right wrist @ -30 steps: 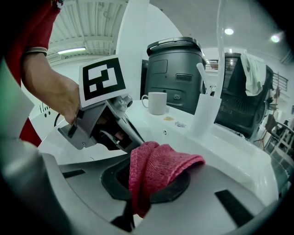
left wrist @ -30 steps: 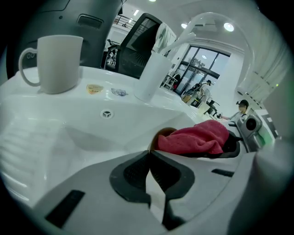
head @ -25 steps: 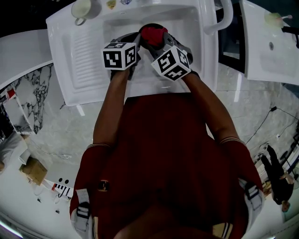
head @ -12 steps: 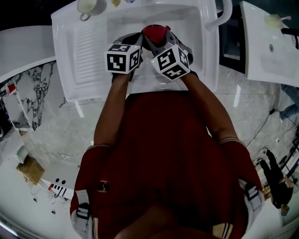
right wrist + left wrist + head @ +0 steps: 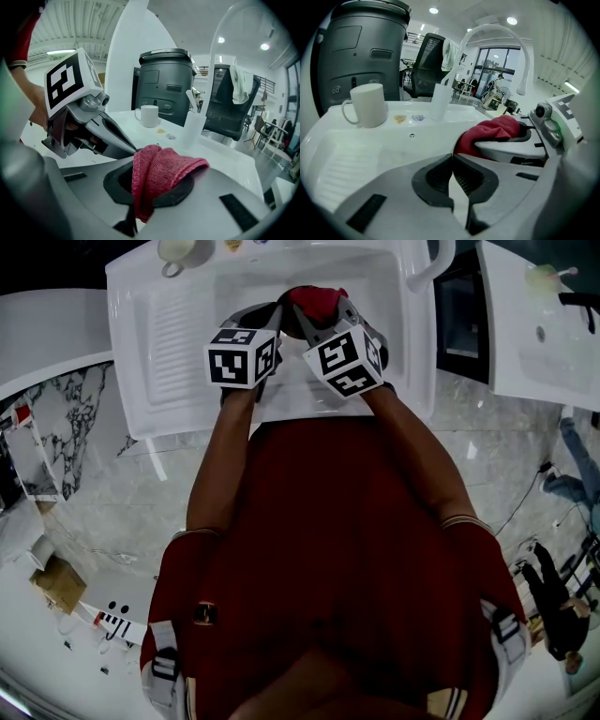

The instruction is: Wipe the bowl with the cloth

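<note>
Right gripper view has it plain: the right claw point(image 5: 143, 161) is clamped shut on the red cloth point(image 5: 161, 173). The cloth is folded over and bunched out past the tips, with a bit hanging down between the pads. Left gripper view: the left claw point(image 5: 452, 157) is closed too, pads together at the tip with nothing in them, just a sliver of white showing between them lower down. Both claws sit side by side over the basin of the white sink point(image 5: 178, 352), noses angled down and turned in toward each other. The left one's tip is right up beside the cloth, can't tell if it actually touches. On the sink's back ledge there's a white mug point(image 5: 368, 105) by the ribbed drainboard, a pale tumbler point(image 5: 439, 101) further along, and the curved tap point(image 5: 497, 35) arching over. A big grey bin point(image 5: 361, 47) stands behind the mug.
</note>
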Tool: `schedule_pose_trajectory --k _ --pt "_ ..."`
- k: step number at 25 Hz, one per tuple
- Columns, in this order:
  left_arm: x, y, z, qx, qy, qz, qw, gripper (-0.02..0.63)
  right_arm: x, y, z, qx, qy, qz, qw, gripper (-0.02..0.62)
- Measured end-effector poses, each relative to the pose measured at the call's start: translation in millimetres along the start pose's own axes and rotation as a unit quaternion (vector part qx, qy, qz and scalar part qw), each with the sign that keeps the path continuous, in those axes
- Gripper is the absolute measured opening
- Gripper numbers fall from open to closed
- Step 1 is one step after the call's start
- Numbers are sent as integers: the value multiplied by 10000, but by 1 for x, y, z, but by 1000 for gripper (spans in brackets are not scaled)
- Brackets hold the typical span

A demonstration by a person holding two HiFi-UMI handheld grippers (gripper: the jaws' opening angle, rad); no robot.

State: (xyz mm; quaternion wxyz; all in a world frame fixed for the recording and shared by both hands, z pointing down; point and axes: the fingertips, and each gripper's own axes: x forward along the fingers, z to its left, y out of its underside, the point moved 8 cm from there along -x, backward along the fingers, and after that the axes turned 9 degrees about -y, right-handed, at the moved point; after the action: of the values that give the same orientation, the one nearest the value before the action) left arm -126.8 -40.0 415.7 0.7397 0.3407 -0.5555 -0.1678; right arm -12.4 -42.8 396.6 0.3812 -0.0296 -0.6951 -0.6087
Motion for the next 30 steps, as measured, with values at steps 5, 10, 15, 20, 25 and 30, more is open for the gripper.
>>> schedule_pose_trajectory --k 5,10,15,20,25,30 --pt "-8 -1 2 -32 -75 -136 9999 14 -7 -4 -1 113 67 -54 9999 28" --pt "-16 -7 3 -86 -180 -330 9993 14 -16 -7 -5 277 90 -100 9995 28" --pt "-23 -12 5 -105 -271 -514 9983 14 -21 -9 -5 359 92 -137 9992 28" --pt "-29 -16 4 -100 -349 -664 9971 14 -25 -7 -1 511 36 -131 9986 28" --pt "-33 -18 2 -76 -410 -771 9962 14 -27 -3 8 613 -99 -90 9980 28" --pt "-36 -19 -2 -51 -424 -823 9957 15 -27 3 18 695 -279 -63 9972 28"
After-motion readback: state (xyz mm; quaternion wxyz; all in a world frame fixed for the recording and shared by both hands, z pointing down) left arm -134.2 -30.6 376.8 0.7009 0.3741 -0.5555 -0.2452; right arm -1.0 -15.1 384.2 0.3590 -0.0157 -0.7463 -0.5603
